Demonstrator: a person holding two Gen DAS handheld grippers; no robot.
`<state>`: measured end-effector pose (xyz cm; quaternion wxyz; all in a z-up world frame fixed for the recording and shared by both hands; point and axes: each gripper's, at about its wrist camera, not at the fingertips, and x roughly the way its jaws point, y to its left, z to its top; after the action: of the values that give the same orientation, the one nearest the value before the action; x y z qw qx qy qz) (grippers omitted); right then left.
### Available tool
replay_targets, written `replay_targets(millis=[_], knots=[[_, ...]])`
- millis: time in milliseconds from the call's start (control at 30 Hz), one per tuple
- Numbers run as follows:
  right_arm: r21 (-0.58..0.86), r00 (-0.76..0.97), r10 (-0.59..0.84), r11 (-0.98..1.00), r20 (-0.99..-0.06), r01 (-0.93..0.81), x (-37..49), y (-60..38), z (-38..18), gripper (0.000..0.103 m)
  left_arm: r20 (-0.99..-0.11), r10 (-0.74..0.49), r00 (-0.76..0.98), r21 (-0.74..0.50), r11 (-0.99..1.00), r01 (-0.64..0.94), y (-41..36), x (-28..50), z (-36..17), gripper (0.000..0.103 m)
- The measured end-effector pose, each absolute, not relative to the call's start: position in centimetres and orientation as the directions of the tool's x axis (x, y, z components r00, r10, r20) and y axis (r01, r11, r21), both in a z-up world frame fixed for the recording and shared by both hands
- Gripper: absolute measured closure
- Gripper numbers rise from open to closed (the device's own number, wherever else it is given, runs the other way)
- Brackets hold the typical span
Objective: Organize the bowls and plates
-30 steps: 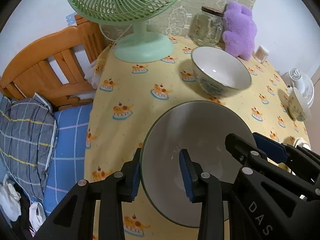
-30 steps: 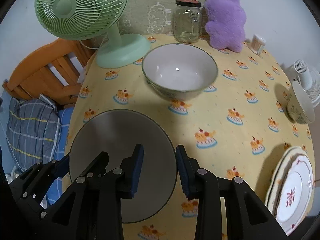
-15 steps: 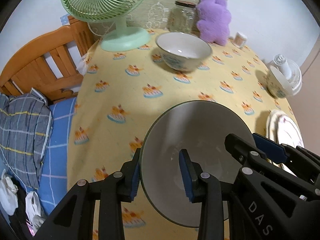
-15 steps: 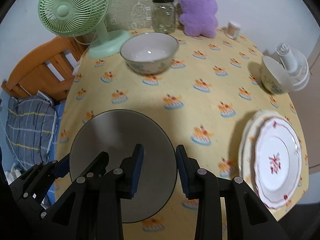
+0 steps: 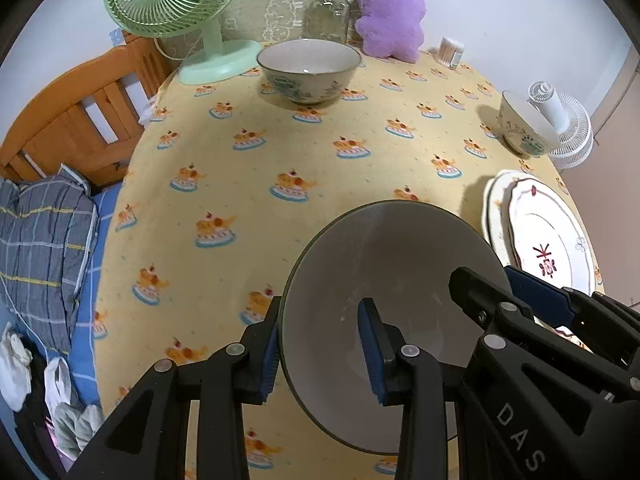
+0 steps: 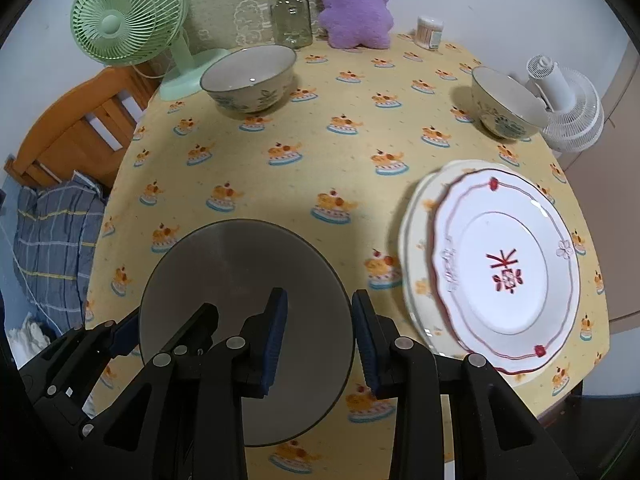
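You've pulled back toward the tabletop's near edge, stacked plates (image 6: pixel 504 264) now in view at right, both grippers — left gripper (image 5: pixel 320 354), right gripper (image 6: pixel 320 338) — clamped on the grey bowl (image 5: pixel 392 264), held over the near edge, probably plate-bound.

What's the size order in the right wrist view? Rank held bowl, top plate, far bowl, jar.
1. held bowl, though nearness to the camera inflates it
2. top plate, a close second
3. far bowl
4. jar
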<state>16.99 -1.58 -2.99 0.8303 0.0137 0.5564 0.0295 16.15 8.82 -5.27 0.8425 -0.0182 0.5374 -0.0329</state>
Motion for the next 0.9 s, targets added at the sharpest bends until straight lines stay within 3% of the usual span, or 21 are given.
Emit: replay_targets(millis=[567, 900], knots=[[0.123, 0.336, 0.15, 0.987, -0.93, -0.1, 19.6, -4.8, -4.2, 0.066, -0.916, 0.006, 0.401, -0.031, 0.996, -0.086, 6.2, 17.5, -5.8, 0.069], [0.121, 0.326, 0.155, 0.985, -0.933, -0.12, 20.8, -4.2, -4.7, 0.062, -0.929, -0.029, 0.369, -0.071, 0.993, -0.099, 6.6, 18.4, -6.4, 0.057]])
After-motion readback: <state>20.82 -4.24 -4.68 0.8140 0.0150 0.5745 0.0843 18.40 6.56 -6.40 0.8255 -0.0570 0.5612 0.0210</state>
